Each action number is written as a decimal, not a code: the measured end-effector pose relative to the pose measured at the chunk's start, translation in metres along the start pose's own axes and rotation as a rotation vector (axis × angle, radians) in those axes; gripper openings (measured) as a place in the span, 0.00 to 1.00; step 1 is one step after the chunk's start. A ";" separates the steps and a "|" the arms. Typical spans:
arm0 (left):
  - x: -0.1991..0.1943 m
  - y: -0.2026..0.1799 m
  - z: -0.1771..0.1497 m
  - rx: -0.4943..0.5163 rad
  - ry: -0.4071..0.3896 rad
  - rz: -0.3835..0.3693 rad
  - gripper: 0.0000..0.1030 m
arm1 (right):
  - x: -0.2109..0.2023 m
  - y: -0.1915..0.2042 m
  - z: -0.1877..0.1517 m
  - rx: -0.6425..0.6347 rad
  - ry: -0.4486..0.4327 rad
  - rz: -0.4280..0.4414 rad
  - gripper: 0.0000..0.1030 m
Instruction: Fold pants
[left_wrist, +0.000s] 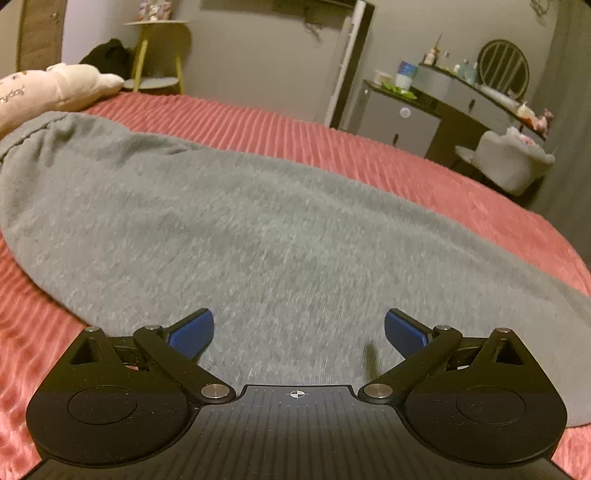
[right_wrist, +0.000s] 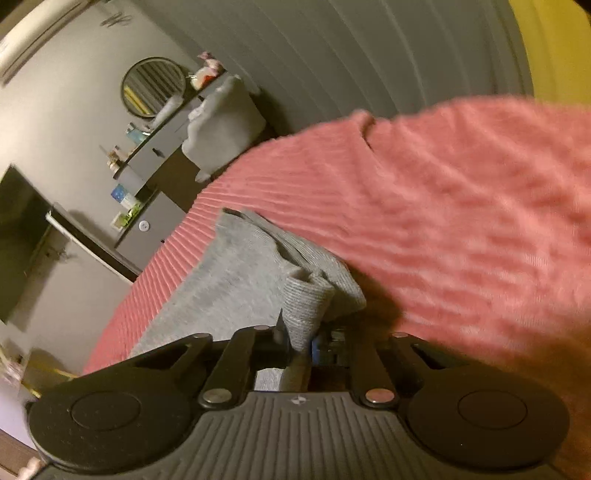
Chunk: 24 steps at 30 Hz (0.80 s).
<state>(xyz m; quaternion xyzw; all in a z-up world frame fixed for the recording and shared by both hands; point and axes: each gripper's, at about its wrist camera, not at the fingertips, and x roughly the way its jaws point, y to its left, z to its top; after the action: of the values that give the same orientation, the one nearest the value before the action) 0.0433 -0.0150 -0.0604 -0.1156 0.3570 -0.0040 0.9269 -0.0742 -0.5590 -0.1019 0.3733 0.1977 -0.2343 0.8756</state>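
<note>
A bedroom, dim and warm-lit, with a ribbed pink bedspread (left_wrist: 258, 122) covering the bed and a dark vanity desk (left_wrist: 461, 99) against the far wall. The grey knit sweatpants (left_wrist: 240, 229) lie stretched flat across the bedspread. The left gripper (left_wrist: 299, 332) hangs just above the fabric, its blue pads spread wide with nothing between them. The right gripper (right_wrist: 301, 341) is clamped onto the ribbed grey ankle cuff (right_wrist: 306, 306) (a small bunch of it stands up between the jaws). To fold well from here, I judge the left should pinch the matching edge so both corners lift together, keeping the cloth taut and the edges aligned when laid over.
</note>
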 end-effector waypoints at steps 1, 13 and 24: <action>0.000 0.002 0.001 -0.014 -0.007 0.000 1.00 | -0.006 0.018 0.002 -0.054 -0.022 0.000 0.08; -0.002 0.026 0.019 -0.025 -0.101 -0.015 1.00 | -0.006 0.295 -0.218 -1.095 0.391 0.326 0.12; 0.038 0.003 0.037 -0.141 0.149 -0.514 0.99 | -0.018 0.148 -0.133 0.066 0.388 0.335 0.86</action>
<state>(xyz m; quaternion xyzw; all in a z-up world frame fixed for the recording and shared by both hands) 0.0964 -0.0075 -0.0597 -0.2658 0.3827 -0.2228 0.8563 -0.0291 -0.3646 -0.0952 0.4673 0.2898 -0.0160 0.8351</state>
